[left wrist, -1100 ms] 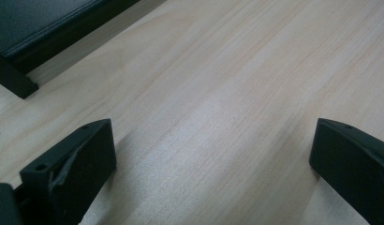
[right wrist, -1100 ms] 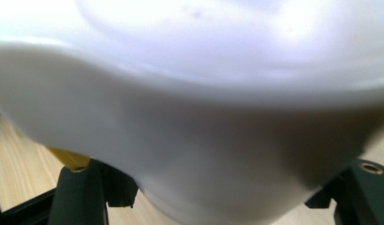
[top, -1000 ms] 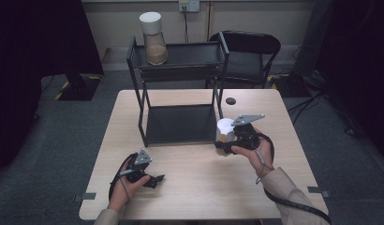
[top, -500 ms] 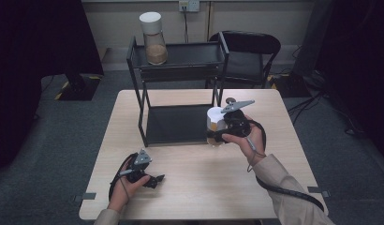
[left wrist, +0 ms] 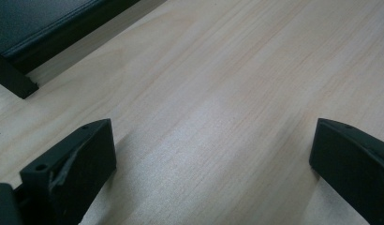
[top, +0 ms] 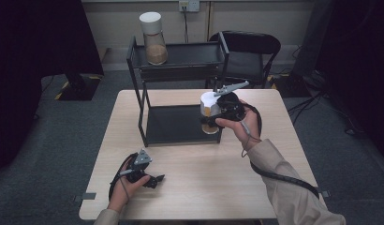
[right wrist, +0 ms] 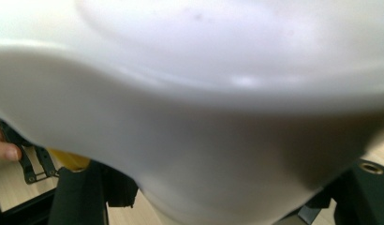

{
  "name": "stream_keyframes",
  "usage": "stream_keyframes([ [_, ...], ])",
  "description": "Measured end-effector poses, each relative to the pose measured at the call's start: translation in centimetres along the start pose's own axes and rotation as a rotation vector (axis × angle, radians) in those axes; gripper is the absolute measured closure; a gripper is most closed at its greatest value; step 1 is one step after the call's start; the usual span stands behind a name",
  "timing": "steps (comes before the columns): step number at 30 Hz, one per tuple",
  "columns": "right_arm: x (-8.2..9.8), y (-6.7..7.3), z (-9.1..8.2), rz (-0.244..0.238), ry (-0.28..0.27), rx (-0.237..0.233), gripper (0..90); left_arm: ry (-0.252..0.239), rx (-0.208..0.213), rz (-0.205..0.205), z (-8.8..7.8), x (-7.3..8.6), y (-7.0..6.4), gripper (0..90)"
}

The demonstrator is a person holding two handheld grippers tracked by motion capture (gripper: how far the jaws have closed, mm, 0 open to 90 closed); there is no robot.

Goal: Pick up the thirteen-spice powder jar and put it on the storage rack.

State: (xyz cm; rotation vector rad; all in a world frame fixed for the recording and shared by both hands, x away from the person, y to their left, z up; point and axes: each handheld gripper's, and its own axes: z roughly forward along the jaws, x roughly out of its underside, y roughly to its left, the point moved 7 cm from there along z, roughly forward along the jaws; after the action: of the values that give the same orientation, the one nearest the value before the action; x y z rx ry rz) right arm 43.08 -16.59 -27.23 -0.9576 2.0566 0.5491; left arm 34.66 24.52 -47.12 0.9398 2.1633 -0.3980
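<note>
High view: white-lidded jar (top: 210,111) (off the table) clamped in right hand-held gripper (top: 218,112).

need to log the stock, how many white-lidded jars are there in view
2: one jar stands on the rack's top shelf; the other jar is clamped in the right gripper, raised beside the rack. None looks hidden.

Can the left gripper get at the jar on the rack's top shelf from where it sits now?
Probably not directly. The left gripper rests open near the table's front edge, while that jar stands on the rack's raised far shelf, well beyond it; the hand would have to lift and reach far forward.
</note>
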Motion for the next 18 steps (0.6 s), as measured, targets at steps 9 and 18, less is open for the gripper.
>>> stream_keyframes([
  [9,-2.8,0.2,-0.6,-0.007,0.000,0.007,30.3,0.000,0.000,0.000,0.0,0.0,0.0,0.0],
  [18,-5.4,0.2,-1.4,-0.013,-0.002,0.020,30.3,-0.001,0.000,0.000,0.0,0.0,0.0,0.0],
])
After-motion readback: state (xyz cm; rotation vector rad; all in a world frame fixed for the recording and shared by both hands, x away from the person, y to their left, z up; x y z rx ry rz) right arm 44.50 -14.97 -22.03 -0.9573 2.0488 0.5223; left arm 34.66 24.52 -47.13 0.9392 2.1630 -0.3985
